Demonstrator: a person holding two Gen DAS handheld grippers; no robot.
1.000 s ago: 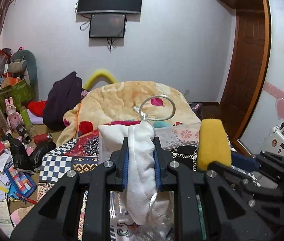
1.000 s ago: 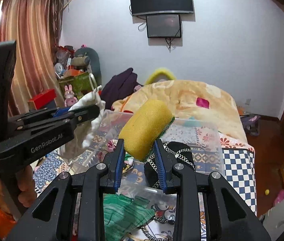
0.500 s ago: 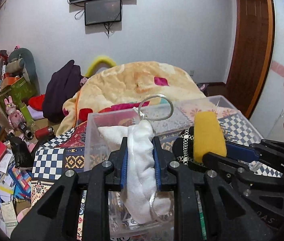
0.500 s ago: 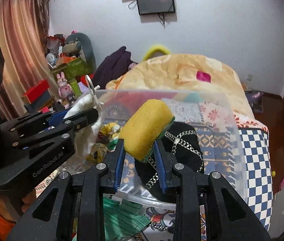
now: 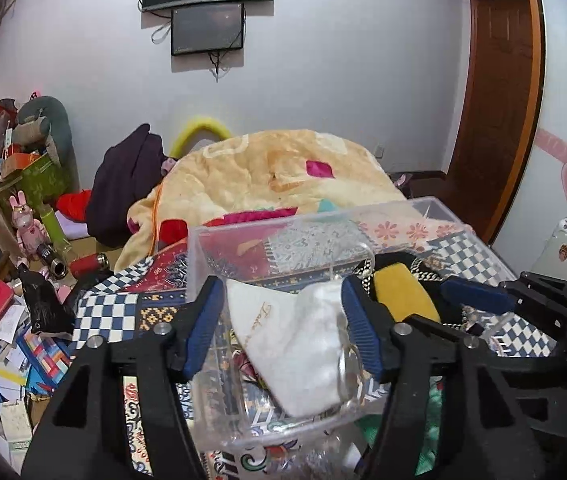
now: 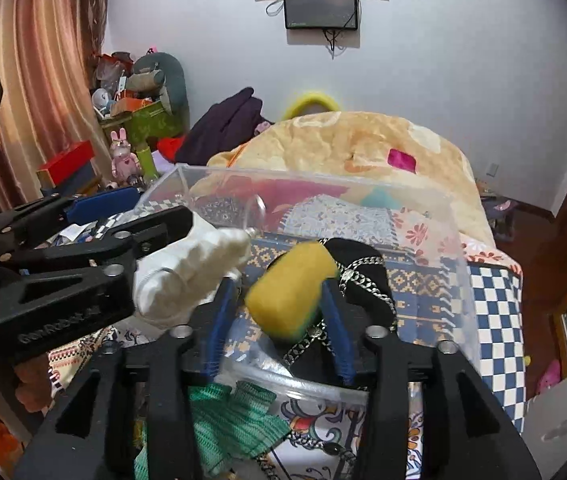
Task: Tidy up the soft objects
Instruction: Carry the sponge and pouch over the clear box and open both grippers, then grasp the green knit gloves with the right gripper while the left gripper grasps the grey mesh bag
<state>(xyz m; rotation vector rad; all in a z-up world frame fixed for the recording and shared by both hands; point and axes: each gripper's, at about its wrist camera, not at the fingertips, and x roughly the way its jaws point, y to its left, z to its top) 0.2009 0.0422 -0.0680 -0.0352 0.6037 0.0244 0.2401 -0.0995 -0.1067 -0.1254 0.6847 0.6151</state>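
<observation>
A clear plastic box (image 5: 251,236) (image 6: 435,216) stands on the patterned bed cover. My left gripper (image 5: 283,332) (image 6: 123,220) is open over its near edge; the white cloth pouch (image 5: 299,344) (image 6: 187,272) with a clear ring is loose between the jaws, dropping into the box. My right gripper (image 6: 279,320) (image 5: 455,300) is open too; the yellow sponge (image 6: 291,284) (image 5: 403,296) is free between its fingers, above a black chain-trimmed item (image 6: 363,276) in the box.
A green knitted cloth (image 6: 227,424) lies under the right gripper, outside the box. A yellow blanket (image 5: 275,176) is heaped behind the box. Toys, boxes and papers (image 5: 7,320) clutter the floor at left. A wooden door (image 5: 495,92) is at right.
Both grippers lowered toward the box, then opened. The white pouch and the yellow sponge, gripped half a second ago, are now released and falling into the box.
</observation>
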